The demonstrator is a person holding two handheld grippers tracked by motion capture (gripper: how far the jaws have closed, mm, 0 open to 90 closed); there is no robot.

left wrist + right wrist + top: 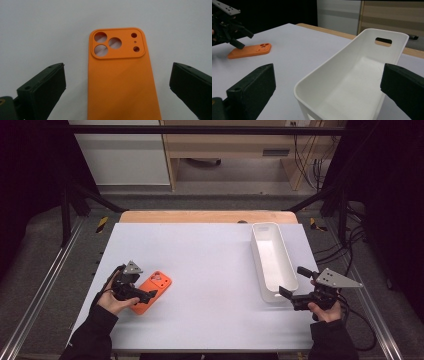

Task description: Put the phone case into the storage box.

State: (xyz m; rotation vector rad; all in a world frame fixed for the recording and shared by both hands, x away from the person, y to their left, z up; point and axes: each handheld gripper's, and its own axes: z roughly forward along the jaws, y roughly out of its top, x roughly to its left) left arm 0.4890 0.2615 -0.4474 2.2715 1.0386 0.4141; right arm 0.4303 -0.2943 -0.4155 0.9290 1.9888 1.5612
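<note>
Near the desk's left edge, left gripper (pixel 146 294) jaws sit apart over the flat orange phone case (pixel 152 291); they'd probably just skid off it.

Orange phone case (pixel 122 82), white bin (pixel 272 260), pale table (pixel 210 260)

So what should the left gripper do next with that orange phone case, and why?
Probably lower and close on it. The left gripper is open, its jaws standing either side of the orange phone case, which lies flat on the table with neither jaw touching it. The right gripper, also open, sits at the near end of the white bin.
</note>
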